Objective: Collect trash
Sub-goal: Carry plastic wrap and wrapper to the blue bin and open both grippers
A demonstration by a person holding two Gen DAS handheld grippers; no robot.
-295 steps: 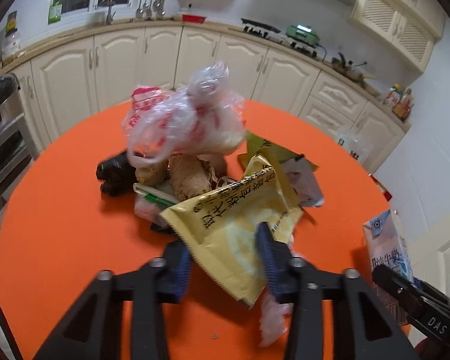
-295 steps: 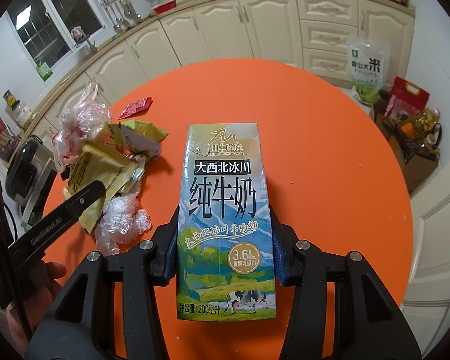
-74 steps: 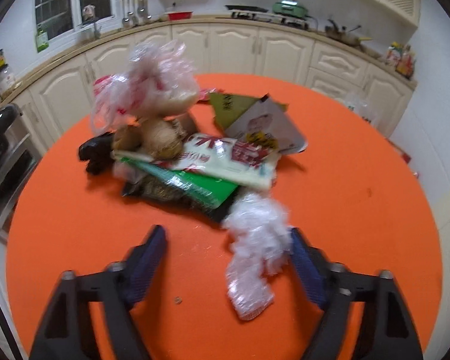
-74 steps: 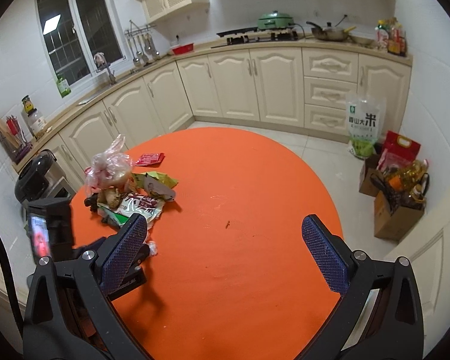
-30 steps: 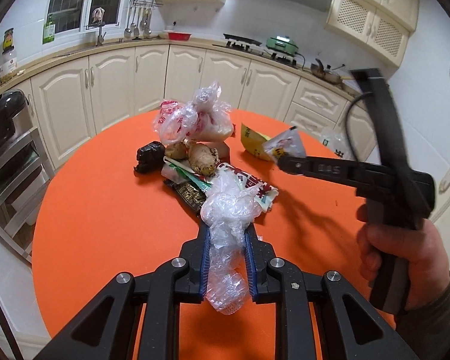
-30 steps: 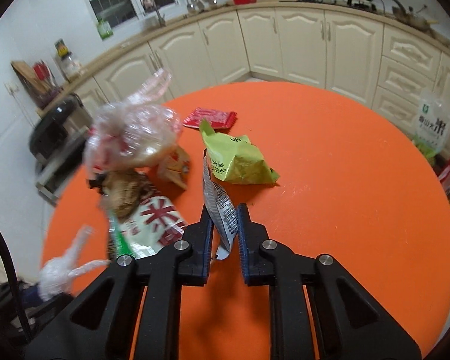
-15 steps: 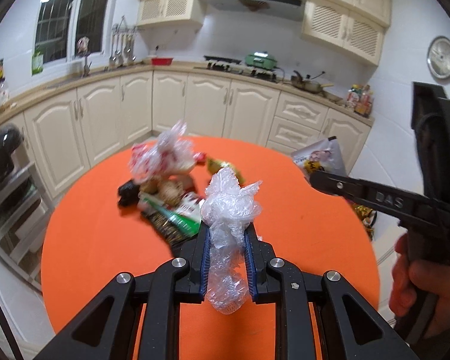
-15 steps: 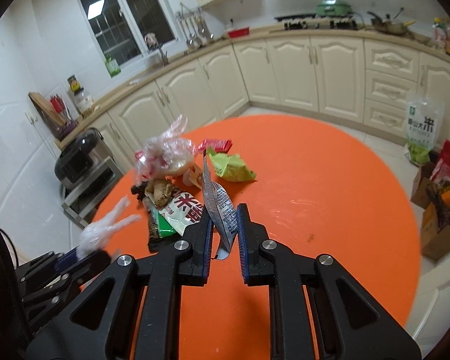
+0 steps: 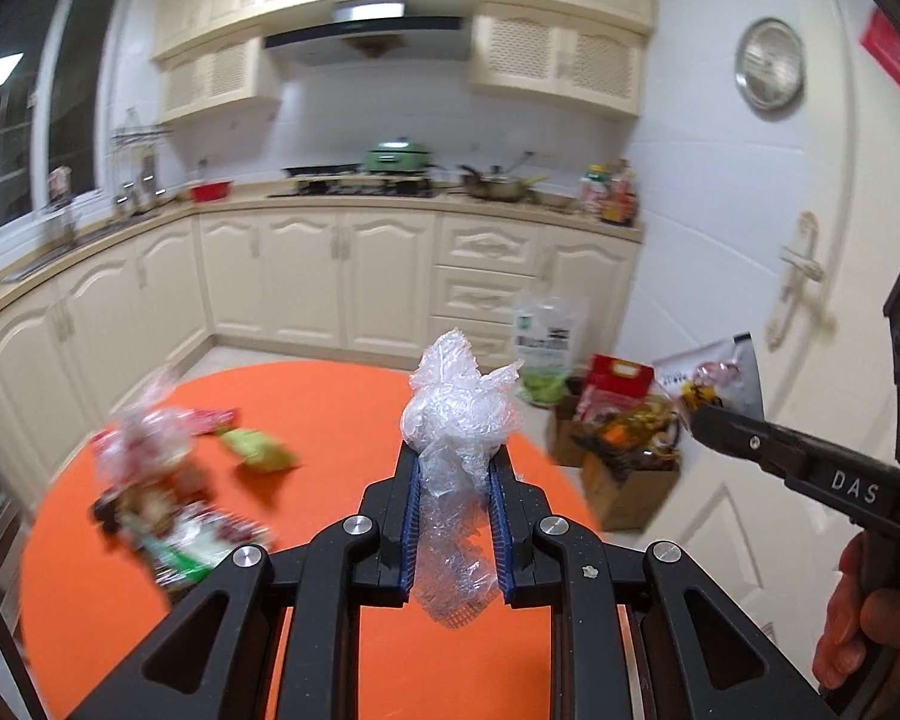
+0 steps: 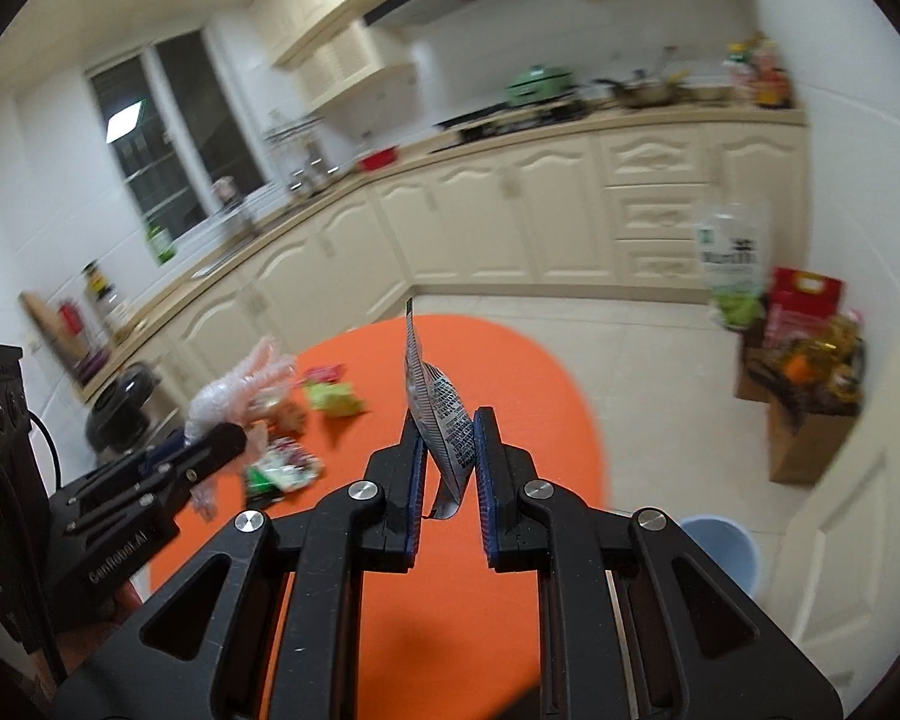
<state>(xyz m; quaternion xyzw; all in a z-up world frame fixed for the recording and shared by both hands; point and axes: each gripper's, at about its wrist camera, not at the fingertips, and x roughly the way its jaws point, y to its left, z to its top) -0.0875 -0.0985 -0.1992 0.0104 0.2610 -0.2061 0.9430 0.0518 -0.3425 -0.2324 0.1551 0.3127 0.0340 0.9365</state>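
My left gripper is shut on a crumpled wad of clear plastic wrap, held above the round orange table. My right gripper is shut on a flat silver snack wrapper that stands on edge between the pads. In the left wrist view the right gripper shows at the right with the wrapper and a hand on its handle. The left gripper and its plastic show at the left of the right wrist view. A blurred trash pile lies on the table's left.
A green packet lies beside the pile. A blue bin stands on the tiled floor, right of the table. Cardboard boxes of groceries and a rice bag sit by the cabinets. A white door is at the right.
Both grippers have risen and swung right, away from the trash pile, each keeping its load. The table has dropped lower in view, and the floor and blue bin now show.
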